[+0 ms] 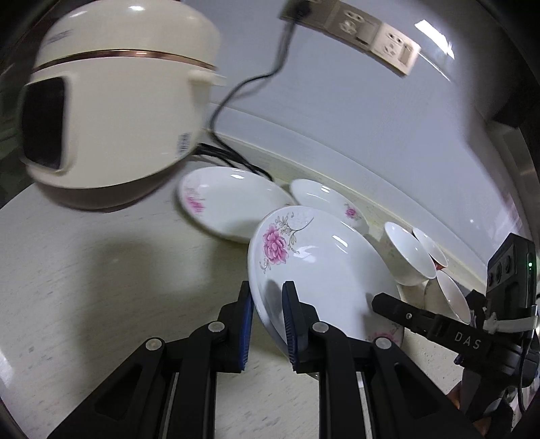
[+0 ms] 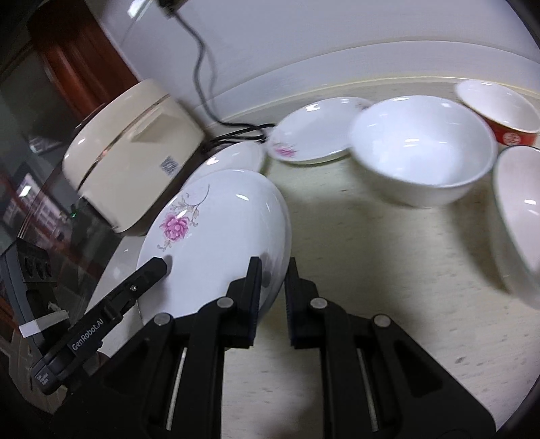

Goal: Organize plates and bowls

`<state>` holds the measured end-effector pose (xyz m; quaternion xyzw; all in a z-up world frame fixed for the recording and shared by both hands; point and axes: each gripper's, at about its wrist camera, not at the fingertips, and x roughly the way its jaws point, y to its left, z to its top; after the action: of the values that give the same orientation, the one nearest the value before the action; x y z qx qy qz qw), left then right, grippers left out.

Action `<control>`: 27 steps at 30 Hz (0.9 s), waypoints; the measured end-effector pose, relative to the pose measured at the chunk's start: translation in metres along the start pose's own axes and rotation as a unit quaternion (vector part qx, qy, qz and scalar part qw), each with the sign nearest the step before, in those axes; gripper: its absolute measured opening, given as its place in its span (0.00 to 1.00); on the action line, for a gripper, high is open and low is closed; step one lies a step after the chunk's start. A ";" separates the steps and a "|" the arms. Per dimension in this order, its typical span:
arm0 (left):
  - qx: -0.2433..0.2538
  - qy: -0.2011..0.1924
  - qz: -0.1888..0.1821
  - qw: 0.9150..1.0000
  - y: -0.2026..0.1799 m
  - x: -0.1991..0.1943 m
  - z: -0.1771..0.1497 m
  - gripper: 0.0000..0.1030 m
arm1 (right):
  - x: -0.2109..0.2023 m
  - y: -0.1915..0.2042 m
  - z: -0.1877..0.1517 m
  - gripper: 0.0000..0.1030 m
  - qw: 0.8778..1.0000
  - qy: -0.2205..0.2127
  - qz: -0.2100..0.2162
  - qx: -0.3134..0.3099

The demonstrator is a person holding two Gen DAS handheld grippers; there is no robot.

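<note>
A white plate with a pink flower (image 1: 324, 266) hangs tilted above the counter, held from both sides. My left gripper (image 1: 268, 293) is shut on its near-left rim. My right gripper (image 2: 273, 270) is shut on the opposite rim of the same plate (image 2: 219, 229). Two more flowered plates (image 1: 226, 202) (image 1: 330, 202) lie flat behind it, near the wall. A white bowl (image 2: 422, 145), a red bowl (image 2: 496, 111) and a third bowl (image 2: 519, 216) stand to the right.
A cream rice cooker (image 1: 114, 111) stands at the left, close to the plates, its black cord (image 1: 236, 91) running up to wall sockets (image 1: 371, 30). The pale counter (image 2: 371, 270) ends at the wall behind the dishes.
</note>
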<state>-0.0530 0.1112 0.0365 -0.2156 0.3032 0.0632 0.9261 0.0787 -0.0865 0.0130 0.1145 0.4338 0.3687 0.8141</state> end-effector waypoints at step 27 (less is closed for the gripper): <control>-0.059 0.017 0.065 0.996 0.109 -0.067 -0.021 0.17 | 0.036 0.123 -0.057 0.21 0.983 0.053 0.048 -0.169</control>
<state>-0.1455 0.2013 0.0211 -0.2506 0.3282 0.1373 0.9003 -0.0151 0.0171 0.0189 -0.0232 0.4017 0.4808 0.7791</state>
